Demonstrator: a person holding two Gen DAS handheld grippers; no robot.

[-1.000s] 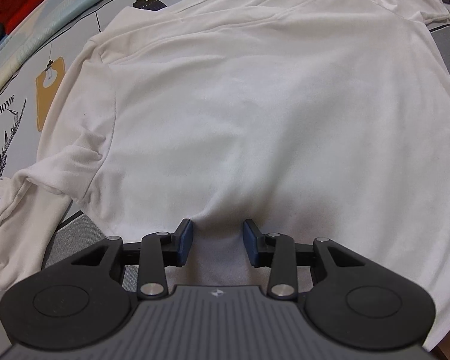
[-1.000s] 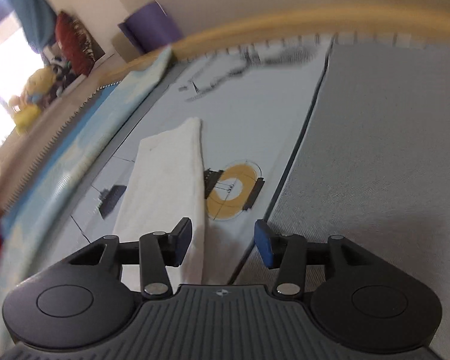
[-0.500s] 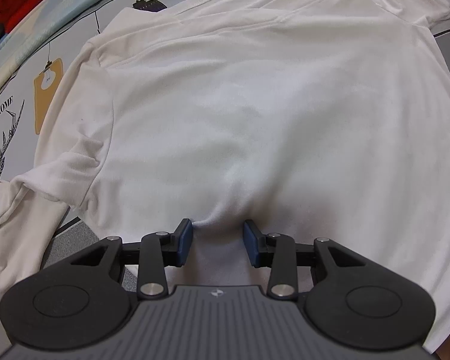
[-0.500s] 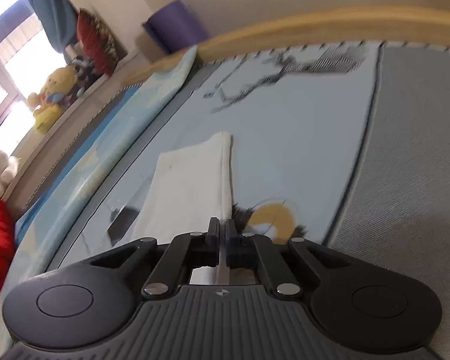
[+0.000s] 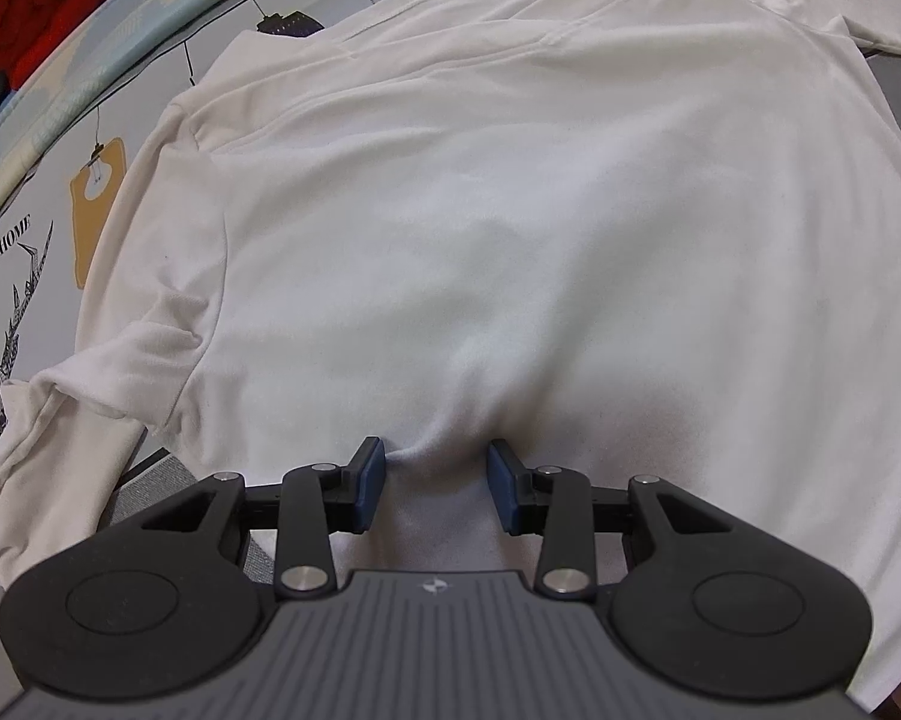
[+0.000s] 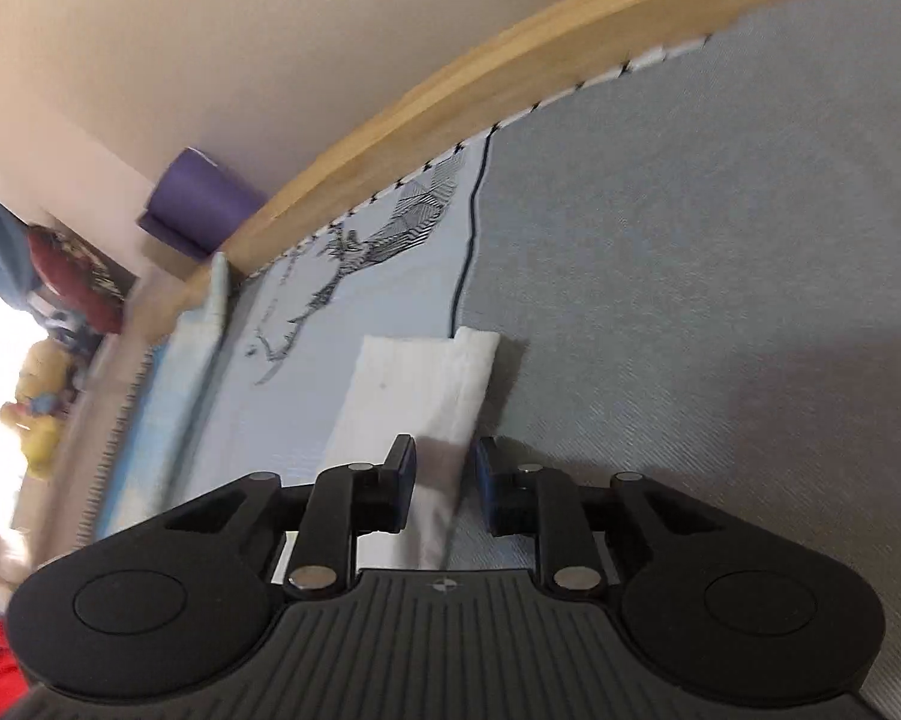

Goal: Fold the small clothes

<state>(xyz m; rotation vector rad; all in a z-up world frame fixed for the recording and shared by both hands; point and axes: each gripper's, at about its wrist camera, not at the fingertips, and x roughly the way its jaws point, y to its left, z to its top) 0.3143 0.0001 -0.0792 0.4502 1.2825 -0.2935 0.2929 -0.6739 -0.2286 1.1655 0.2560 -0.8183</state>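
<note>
Two blue pads of the left gripper (image 5: 436,483) stand apart with a raised pucker of white cloth bunched between them; the pads meet the sides of that ridge, so the jaws are clenched on the hem of the white shirt (image 5: 510,228). From the pinch the shirt spreads away from the camera, its long axis running from the hem at the jaws up to the collar at the top edge of the left wrist view. It lies flat and mostly smooth, plain white with soft shadows and a few shallow creases fanning out from the grasped spot. One long sleeve (image 5: 60,438) hangs down at the left, crumpled and folded back near the cuff; the other sleeve reaches toward the upper right corner. Under the shirt lies a pale printed mat (image 5: 36,252) with a deer drawing and an orange tag, and red fabric (image 5: 24,6) sits beyond it at the upper left.

The right gripper (image 6: 444,489) has its jaws opening, pads standing clear on either side of a white sleeve (image 6: 417,396) without pressing it. That sleeve is a straight, narrow strip pointing away from the camera, its squared cuff at the far end, lying along the seam between the printed mat and a grey carpet (image 6: 720,300). A wooden rail (image 6: 510,60) curves behind.
</note>
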